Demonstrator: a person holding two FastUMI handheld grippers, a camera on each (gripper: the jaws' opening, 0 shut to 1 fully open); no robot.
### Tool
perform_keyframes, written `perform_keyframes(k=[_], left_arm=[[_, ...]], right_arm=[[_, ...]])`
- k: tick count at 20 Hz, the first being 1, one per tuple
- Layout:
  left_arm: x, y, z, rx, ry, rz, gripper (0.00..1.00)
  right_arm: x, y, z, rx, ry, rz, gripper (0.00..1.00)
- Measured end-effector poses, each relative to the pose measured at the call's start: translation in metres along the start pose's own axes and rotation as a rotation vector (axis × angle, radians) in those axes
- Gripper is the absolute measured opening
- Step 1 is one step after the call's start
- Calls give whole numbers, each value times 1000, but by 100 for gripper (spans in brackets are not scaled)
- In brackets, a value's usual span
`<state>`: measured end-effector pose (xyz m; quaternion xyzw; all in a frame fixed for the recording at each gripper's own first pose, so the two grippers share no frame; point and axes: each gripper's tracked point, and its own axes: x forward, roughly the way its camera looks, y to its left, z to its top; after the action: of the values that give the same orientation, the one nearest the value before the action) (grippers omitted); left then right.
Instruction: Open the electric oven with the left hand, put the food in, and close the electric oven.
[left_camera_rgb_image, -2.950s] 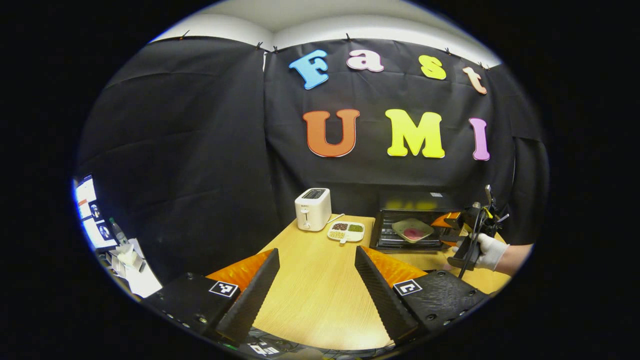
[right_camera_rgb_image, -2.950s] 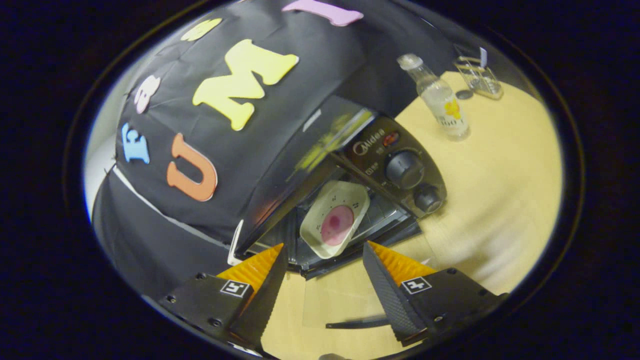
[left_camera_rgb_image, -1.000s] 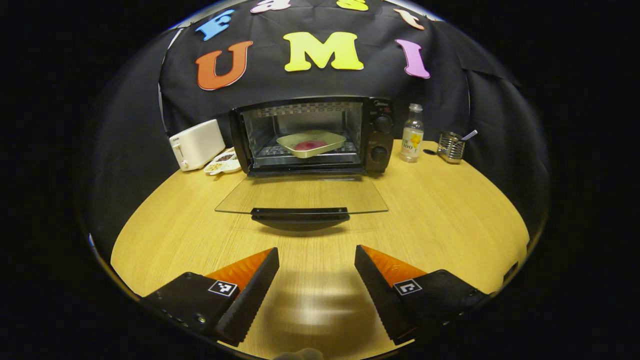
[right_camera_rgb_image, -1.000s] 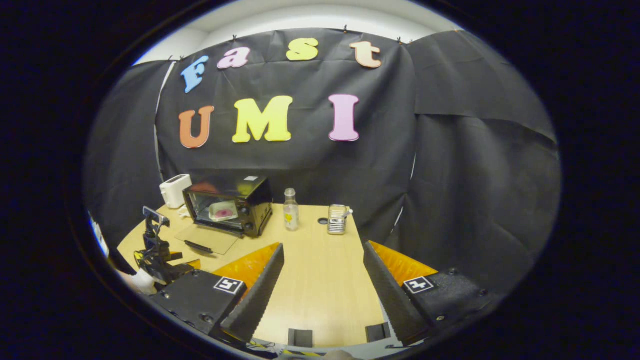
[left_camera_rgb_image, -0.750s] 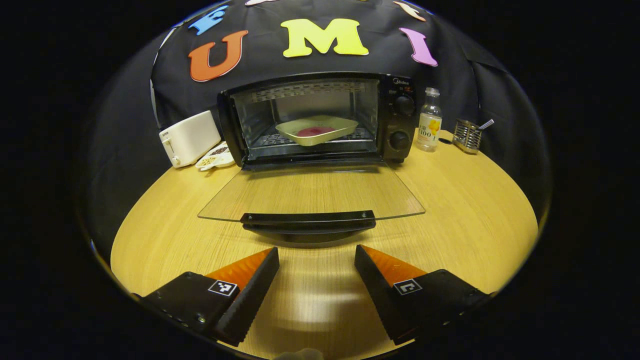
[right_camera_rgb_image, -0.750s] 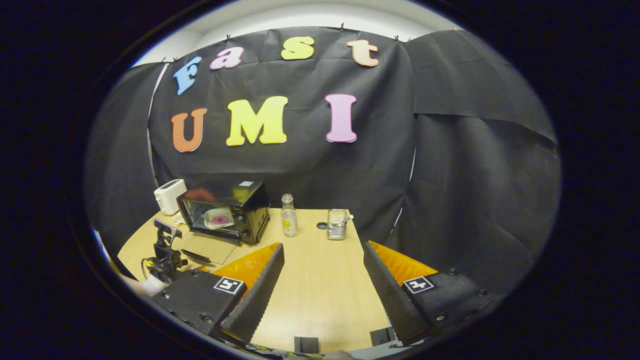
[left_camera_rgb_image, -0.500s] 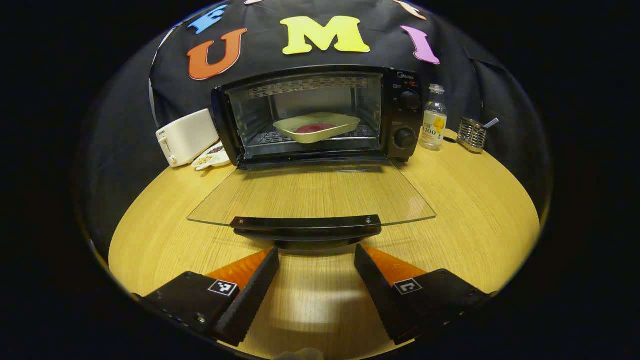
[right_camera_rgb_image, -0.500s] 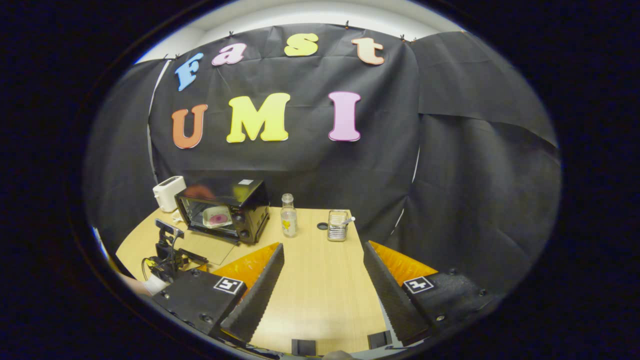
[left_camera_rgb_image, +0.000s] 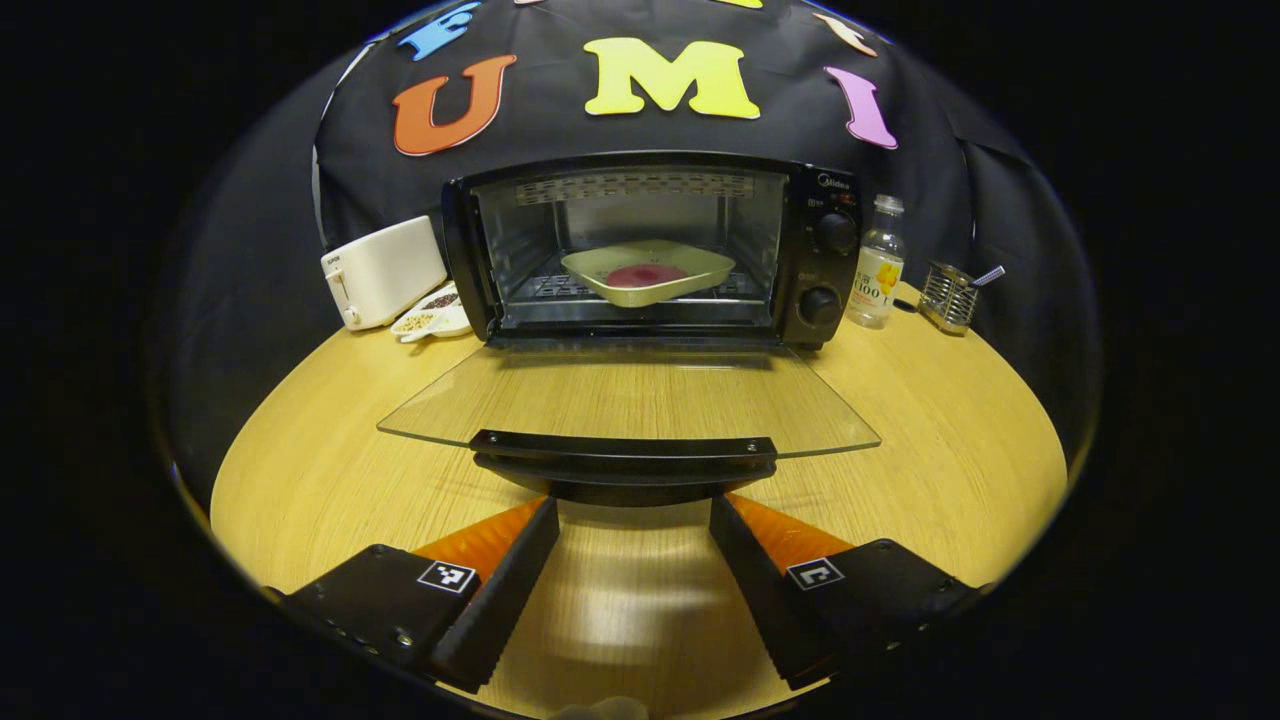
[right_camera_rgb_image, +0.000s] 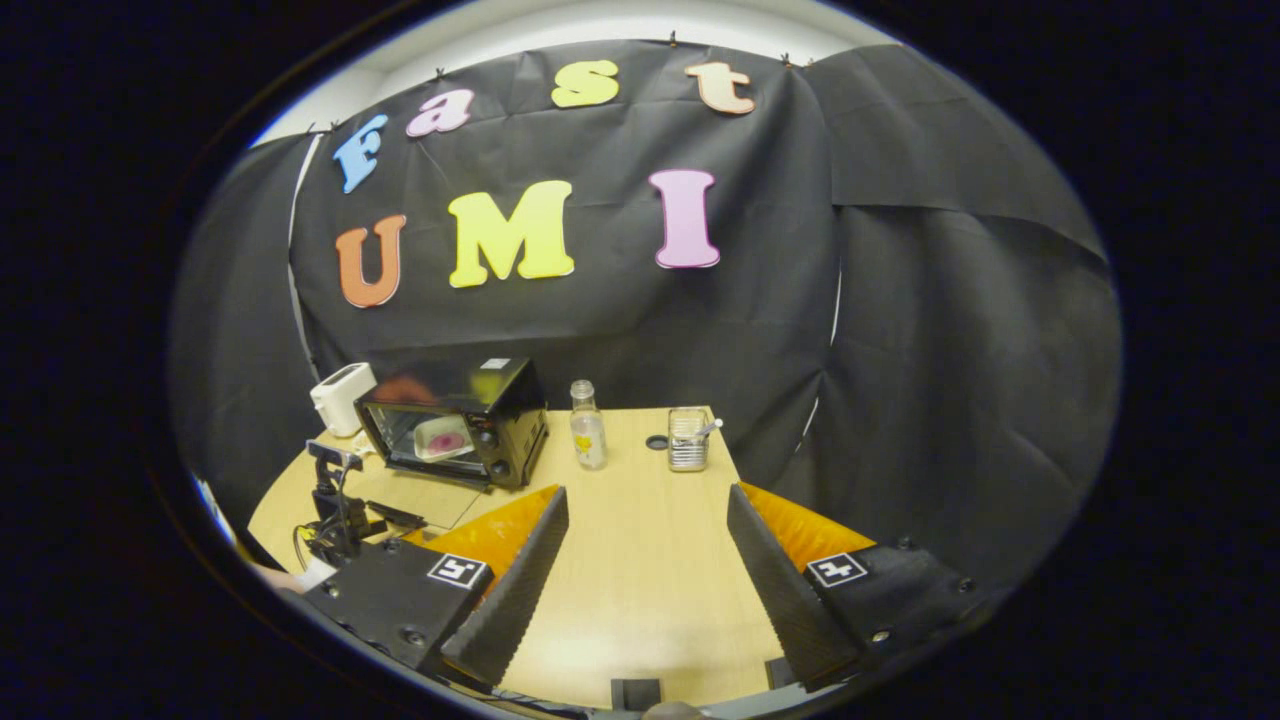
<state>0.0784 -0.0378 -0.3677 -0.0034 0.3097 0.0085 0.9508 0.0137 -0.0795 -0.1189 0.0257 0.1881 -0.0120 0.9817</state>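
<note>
The black electric oven (left_camera_rgb_image: 810, 250) stands open at the back of the wooden table (left_camera_rgb_image: 930, 420), its glass door (left_camera_rgb_image: 630, 400) folded down flat. A cream dish with pink food (left_camera_rgb_image: 648, 273) rests on the rack inside. The door's black handle (left_camera_rgb_image: 622, 452) lies just in front of my left gripper (left_camera_rgb_image: 633, 510), which is open, its fingertips under the handle's near edge and apart from it. In the right gripper view the oven (right_camera_rgb_image: 495, 385) and dish (right_camera_rgb_image: 437, 437) are far off at left, and my right gripper (right_camera_rgb_image: 647, 500) hangs open over the table.
A white toaster (left_camera_rgb_image: 380, 272) and a small dish of grains (left_camera_rgb_image: 430, 318) sit left of the oven. To its right are a clear bottle (left_camera_rgb_image: 875, 265) and a wire holder (left_camera_rgb_image: 947, 297). The left gripper's rig (right_camera_rgb_image: 335, 500) appears at the lower left of the right gripper view.
My left gripper swung to face the oven and closed in until its fingertips reach the lowered door's handle. My right gripper pulled back from the oven, leaving the dish inside.
</note>
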Motion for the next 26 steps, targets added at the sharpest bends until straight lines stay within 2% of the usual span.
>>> perform_keyframes(k=[11, 26], left_arm=[[-18, 1, 71, 8, -112, -21, 98], [-4, -2, 145, 1, -202, -44, 98]], right_arm=[[-5, -4, -16, 85, 8, -5, 100], [-12, -10, -13, 110, -16, -47, 100]])
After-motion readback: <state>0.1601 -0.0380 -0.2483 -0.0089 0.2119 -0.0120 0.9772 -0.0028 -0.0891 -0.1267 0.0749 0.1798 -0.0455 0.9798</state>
